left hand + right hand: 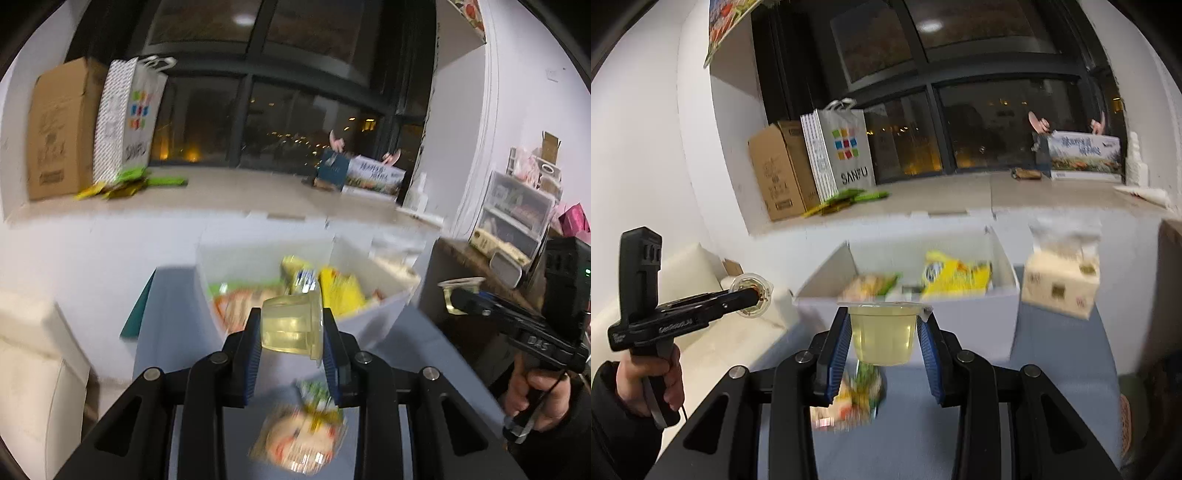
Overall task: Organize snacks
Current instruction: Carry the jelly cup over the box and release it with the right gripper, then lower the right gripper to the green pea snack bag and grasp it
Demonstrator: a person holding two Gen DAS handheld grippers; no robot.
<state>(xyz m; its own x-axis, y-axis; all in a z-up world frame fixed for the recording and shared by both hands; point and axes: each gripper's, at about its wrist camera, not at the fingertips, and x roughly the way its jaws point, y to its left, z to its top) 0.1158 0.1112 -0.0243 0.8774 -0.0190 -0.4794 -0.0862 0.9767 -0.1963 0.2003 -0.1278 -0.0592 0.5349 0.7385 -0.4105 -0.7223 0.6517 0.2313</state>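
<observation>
Tongs are each clenching a clear plastic jelly cup: left tongs (291,332) sideways cup (290,325), right tongs (884,341) upright cup (882,334), centre frame.

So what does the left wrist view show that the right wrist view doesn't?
Only the left wrist view: clear storage drawers on a dark brown shelf at the right, and the right hand-held gripper seen from the side.

Only the right wrist view: a tissue pack beside the bin, a cream sofa, and the left hand-held gripper from the side.

Both: each hand-held gripper clamps a jelly cup, the white bin of snack packets, the cardboard box and the SANFU bag.
</observation>
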